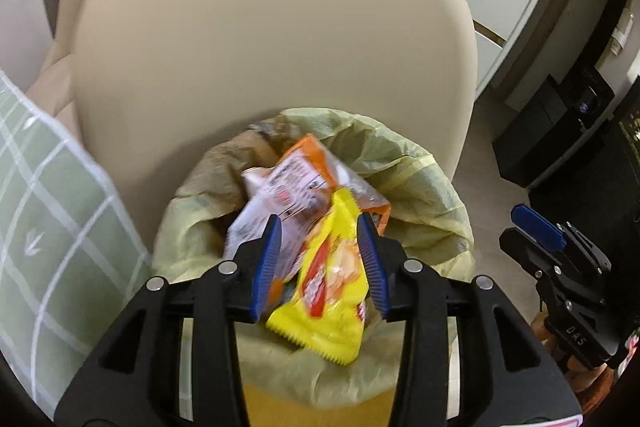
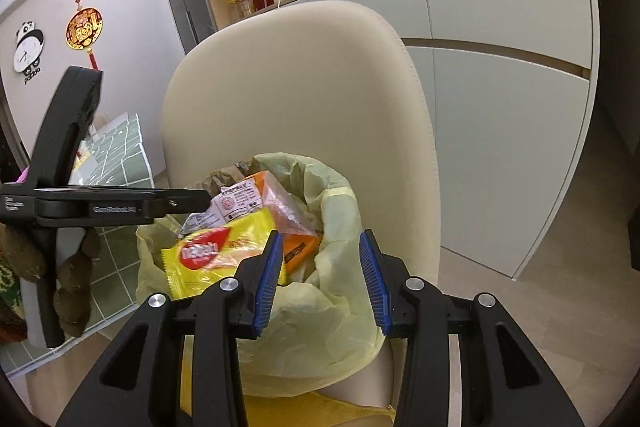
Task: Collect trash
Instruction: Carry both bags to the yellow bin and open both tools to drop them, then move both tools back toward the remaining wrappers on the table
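The yellow wrapper [image 1: 326,279] lies at the mouth of the lined bin [image 1: 420,163], between the spread fingers of the left gripper [image 1: 320,267]; the jaws stand apart and neither blue pad seems to press it, so I judge it let go, though the wrapper is blurred. At 12 o'clock from it, an orange packet [image 1: 316,163] and a white printed wrapper [image 1: 276,195] already sit on the heap; the cream chair back [image 1: 272,27] rises behind the bin. The right gripper [image 2: 322,279] hangs spread and empty over the bin's near rim, the wrapper at its 10 o'clock. The wrapper looks light, thin, crinkly and slick; a pinch on the serrated end seam should hold better than the glossy middle.
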The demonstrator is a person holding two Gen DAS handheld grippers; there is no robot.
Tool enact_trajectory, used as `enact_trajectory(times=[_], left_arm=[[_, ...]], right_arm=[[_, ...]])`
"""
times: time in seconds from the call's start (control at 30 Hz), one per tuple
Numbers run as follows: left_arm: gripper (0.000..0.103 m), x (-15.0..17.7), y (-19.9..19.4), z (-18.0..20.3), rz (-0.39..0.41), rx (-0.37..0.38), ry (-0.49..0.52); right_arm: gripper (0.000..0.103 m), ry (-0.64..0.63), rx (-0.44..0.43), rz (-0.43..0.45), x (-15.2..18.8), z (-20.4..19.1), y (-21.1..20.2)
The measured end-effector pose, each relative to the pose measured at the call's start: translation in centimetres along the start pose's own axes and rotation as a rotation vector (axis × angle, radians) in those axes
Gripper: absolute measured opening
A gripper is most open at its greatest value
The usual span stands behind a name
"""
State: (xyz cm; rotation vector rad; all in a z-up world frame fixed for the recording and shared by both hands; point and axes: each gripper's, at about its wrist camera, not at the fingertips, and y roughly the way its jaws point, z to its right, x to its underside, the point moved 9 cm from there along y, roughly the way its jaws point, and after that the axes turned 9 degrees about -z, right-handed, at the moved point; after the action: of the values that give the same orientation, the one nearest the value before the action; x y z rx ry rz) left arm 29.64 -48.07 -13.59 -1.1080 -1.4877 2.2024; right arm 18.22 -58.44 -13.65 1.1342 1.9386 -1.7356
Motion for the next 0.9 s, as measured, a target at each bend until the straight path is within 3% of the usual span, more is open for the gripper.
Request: enact_trajectory(times=[0.13,0.37,0.67,0.8,0.9], left_arm=[[0.039,1.4,-3.3,-0.6,0.043,-0.024,-0.016],[0.04,5.7,-12.5,-4.0,0.147,-0.091,-0.044],[0.047,13.0,-25.0,-12.0,0.331,-0.217,-0.094],[0.051,16.4,-29.3,-16.4,0.387,-0.237,-0.153],[0.052,19.2,-32.7,-20.5,0.435,-0.295,-0.222]], right_arm=[[0.038,-0.017,-0.019,0.011,-0.2,-1.4,-0.9],[0.038,-0.109,-0.039,0.048,-1.0,-6.9,-3.3],[0.05,-0.274,-0.168,0.063,-0.7,-17.8,-5.7],[0.055,-0.349,-0.27,0.016,0.2,-23.6,-5.6],[0.055,-0.413,-0.275,-0.011,1.1,-26.9,-5.2]])
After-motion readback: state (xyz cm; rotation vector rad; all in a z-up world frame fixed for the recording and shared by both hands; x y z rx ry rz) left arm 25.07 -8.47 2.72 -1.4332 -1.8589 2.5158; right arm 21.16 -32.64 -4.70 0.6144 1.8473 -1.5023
